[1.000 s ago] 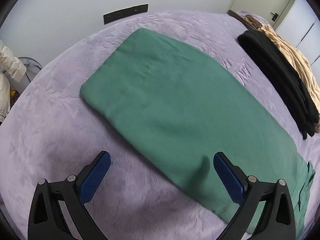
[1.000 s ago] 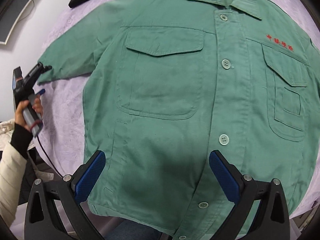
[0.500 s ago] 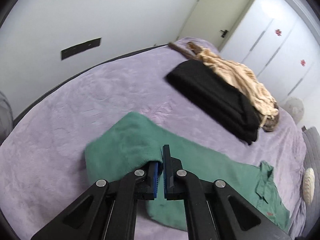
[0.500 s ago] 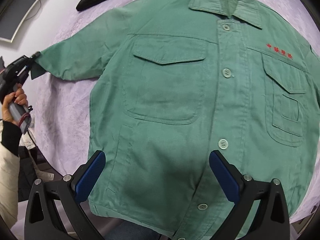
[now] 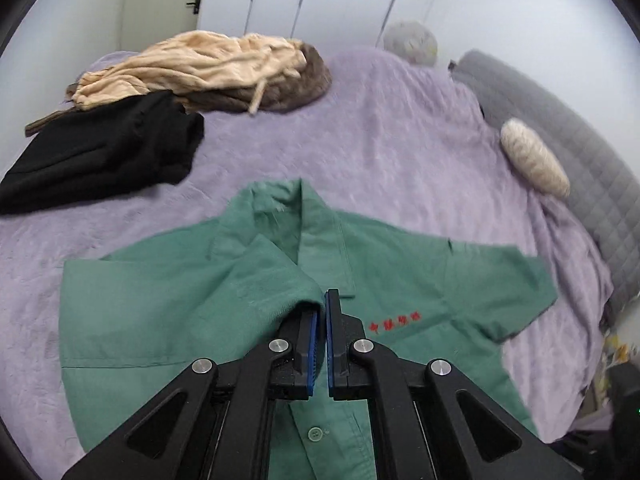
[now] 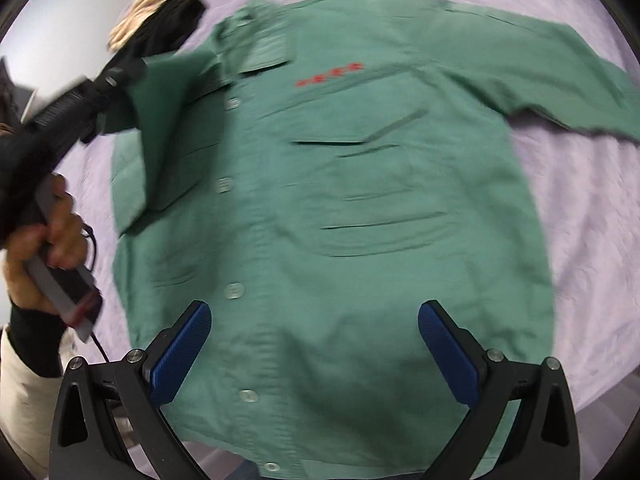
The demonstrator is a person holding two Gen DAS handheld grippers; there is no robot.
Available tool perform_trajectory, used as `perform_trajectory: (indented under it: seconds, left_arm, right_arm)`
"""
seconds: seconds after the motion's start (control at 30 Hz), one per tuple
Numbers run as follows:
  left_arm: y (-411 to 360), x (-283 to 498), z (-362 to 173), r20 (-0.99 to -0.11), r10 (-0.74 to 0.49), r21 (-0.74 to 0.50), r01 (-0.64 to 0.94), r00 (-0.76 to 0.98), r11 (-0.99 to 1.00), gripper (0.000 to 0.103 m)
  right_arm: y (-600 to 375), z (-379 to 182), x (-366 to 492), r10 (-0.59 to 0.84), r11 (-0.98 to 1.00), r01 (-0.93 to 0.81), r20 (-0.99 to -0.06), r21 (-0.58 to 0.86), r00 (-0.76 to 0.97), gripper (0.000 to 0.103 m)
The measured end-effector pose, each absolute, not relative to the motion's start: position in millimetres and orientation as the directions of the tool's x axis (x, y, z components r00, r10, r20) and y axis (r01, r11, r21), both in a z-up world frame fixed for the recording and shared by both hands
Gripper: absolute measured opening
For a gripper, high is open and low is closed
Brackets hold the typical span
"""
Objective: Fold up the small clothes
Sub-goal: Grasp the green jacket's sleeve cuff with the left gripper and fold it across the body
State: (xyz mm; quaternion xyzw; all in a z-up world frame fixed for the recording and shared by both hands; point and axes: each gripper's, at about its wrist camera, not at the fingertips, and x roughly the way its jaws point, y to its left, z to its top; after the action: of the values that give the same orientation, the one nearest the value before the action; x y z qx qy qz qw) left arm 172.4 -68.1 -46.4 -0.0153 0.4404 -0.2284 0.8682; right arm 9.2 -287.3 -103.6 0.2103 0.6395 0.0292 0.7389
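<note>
The left gripper has carried the sleeve in from beside the bed's edge, where it lay stretched out a second ago, and now holds it over the chest of the green shirt, jaws clamped on the cuff. The shirt lies face up, buttoned, near the front edge of the purple bed, its other sleeve spread flat. The right gripper still hovers over the hem with jaws wide apart, holding nothing. A black garment and a tan heap sit toward the far corner; blur makes it hard to say whether they touch.
</note>
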Motion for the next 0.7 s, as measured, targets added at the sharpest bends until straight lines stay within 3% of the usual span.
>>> perform_trajectory:
  seconds: [0.1, 0.2, 0.27, 0.33, 0.37, 0.53, 0.7]
  left_arm:
    - [-105, 168, -91, -0.848, -0.325, -0.14, 0.414, 0.418, 0.899, 0.005]
    - [-108, 148, -107, -0.865, -0.304, -0.116, 0.428, 0.4, 0.896, 0.005]
    - [-107, 139, -101, -0.865, -0.286, -0.084, 0.444, 0.413, 0.892, 0.016]
    - [-96, 129, -92, -0.86, -0.268, -0.051, 0.449, 0.434, 0.892, 0.085]
    - [-88, 121, -85, -0.847, -0.253, -0.028, 0.437, 0.467, 0.899, 0.089]
    - [-30, 100, -73, -0.832, -0.156, 0.042, 0.342, 0.532, 0.939, 0.089]
    - [52, 110, -107, -0.874, 0.088, 0.162, 0.114, 0.478, 0.98, 0.089]
  right_arm:
    - [-307, -112, 7, 0.293, 0.904, 0.269, -0.94, 0.332, 0.175, 0.103]
    - [-317, -114, 11, 0.274, 0.905, 0.286, -0.946, 0.315, 0.175, 0.103]
    - [-319, -113, 18, 0.258, 0.91, 0.282, -0.947, 0.305, 0.19, 0.103]
    - [-318, -110, 27, 0.239, 0.919, 0.264, -0.947, 0.292, 0.217, 0.103]
    - [-312, -107, 36, 0.225, 0.928, 0.244, -0.946, 0.281, 0.235, 0.103]
    - [-256, -94, 83, 0.188, 0.974, 0.065, -0.929, 0.219, 0.318, 0.103]
    - [-168, -100, 123, 0.109, 0.984, -0.173, -0.915, 0.044, 0.388, 0.103]
